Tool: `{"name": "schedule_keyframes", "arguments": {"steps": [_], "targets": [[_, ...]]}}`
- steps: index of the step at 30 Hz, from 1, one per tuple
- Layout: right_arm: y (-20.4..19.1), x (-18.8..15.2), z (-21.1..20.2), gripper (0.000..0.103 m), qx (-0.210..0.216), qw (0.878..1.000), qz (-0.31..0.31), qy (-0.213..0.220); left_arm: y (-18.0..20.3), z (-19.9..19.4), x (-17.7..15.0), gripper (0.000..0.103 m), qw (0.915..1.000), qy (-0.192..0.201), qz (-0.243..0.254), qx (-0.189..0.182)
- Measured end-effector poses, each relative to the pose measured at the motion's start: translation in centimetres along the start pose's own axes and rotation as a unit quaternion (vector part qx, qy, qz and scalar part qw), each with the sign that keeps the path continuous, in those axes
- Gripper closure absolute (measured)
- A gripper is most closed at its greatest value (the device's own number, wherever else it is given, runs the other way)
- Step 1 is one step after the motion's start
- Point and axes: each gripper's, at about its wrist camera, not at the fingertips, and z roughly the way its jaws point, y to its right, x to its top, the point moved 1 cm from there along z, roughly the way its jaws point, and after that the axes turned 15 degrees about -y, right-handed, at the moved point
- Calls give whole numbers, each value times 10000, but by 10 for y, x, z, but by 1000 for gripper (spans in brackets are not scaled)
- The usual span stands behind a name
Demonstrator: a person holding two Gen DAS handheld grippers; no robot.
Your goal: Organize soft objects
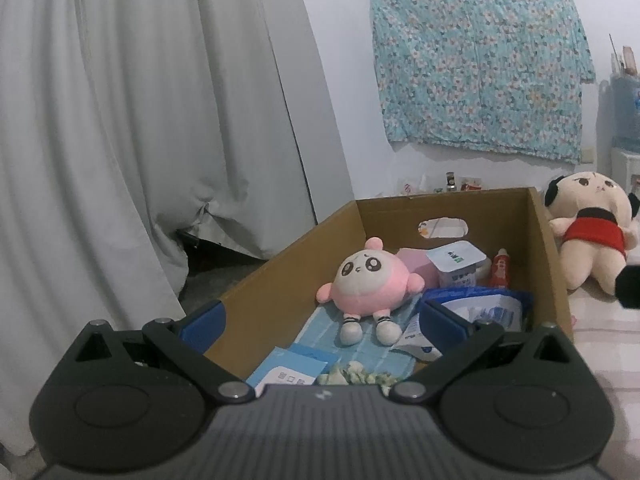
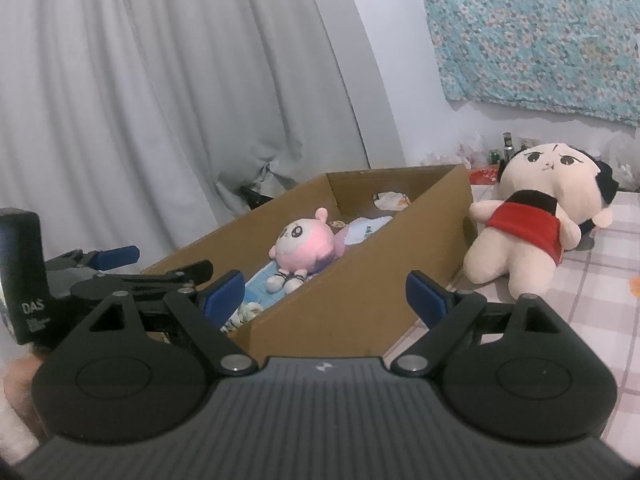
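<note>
A small pink plush [image 1: 362,280] [image 2: 302,245] lies face up inside an open cardboard box [image 1: 288,264] [image 2: 360,296]. A bigger cream plush doll in a red top [image 1: 588,236] [image 2: 532,220] lies on the checked bedsheet just right of the box. My left gripper [image 1: 320,320] is open and empty, hovering over the box's near end; it also shows in the right wrist view [image 2: 152,268]. My right gripper [image 2: 326,296] is open and empty, near the box's right wall, short of the big doll.
The box also holds a white tub [image 1: 456,266], a pink block [image 1: 416,264], a small red bottle [image 1: 500,270], blue packets [image 1: 476,312] and a blue cloth [image 1: 352,348]. Grey curtains [image 1: 140,120] hang at left. A floral cloth [image 1: 480,60] hangs on the wall. Bottles [image 2: 507,146] stand behind.
</note>
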Motion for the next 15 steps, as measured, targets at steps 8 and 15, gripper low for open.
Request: {"name": "schedule_keyframes", "arguments": {"steps": [8,15], "targets": [[-3,-1,-4,14,-22,10000,-44,22,3,1,1,0,10000,-79,42,-1],[-5,-1,-5,14,-26,10000,-74,10,5,3,0,0,9998,-155,96,30]]}}
